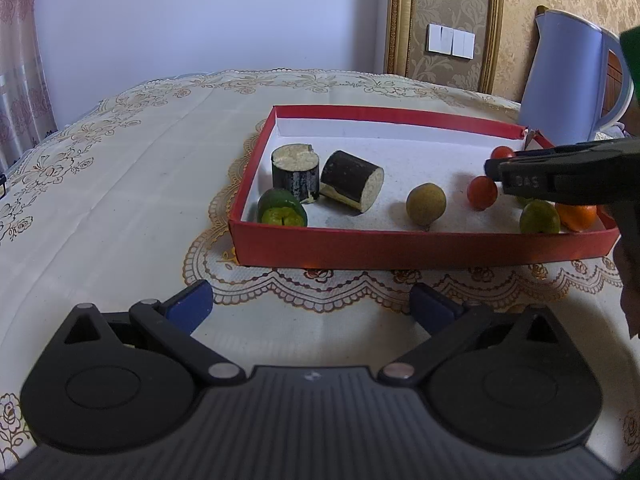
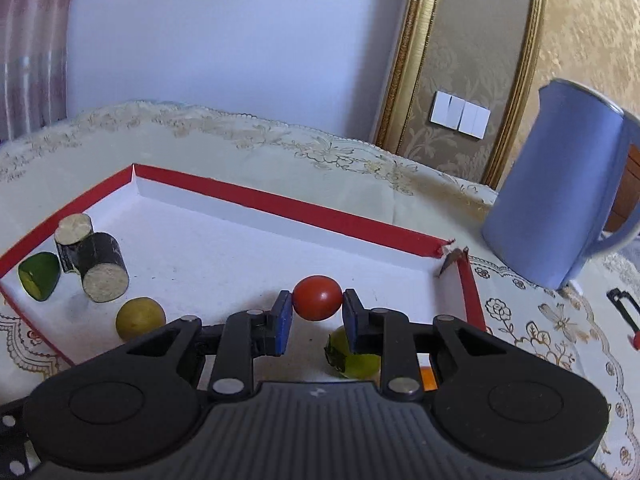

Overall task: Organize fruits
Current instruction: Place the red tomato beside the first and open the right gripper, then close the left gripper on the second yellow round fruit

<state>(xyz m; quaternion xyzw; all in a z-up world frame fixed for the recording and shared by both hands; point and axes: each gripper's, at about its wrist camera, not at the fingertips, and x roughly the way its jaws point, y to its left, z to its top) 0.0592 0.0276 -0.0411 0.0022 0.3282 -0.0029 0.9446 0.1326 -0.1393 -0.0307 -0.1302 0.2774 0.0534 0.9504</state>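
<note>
A red box (image 1: 400,246) (image 2: 280,206) with a white floor holds the fruit. My right gripper (image 2: 315,306) (image 1: 494,170) is shut on a red cherry tomato (image 2: 317,298) and hangs over the box's right part. In the left wrist view that tomato (image 1: 503,153) peeks above the finger, and a second tomato (image 1: 482,192) lies just below the tip. A brownish round fruit (image 1: 426,204) (image 2: 140,318), a lime (image 1: 540,218) (image 2: 356,362), an orange piece (image 1: 576,216) and a cut green fruit (image 1: 282,210) (image 2: 39,276) lie inside. My left gripper (image 1: 312,304) stands open over the tablecloth before the box.
Two dark sugarcane stubs (image 1: 296,172) (image 2: 102,270) stand at the box's left end. A blue jug (image 1: 568,80) (image 2: 560,196) stands behind the torn right corner. A small red and black tool (image 2: 624,312) lies at the far right. The lace tablecloth (image 1: 120,180) stretches left.
</note>
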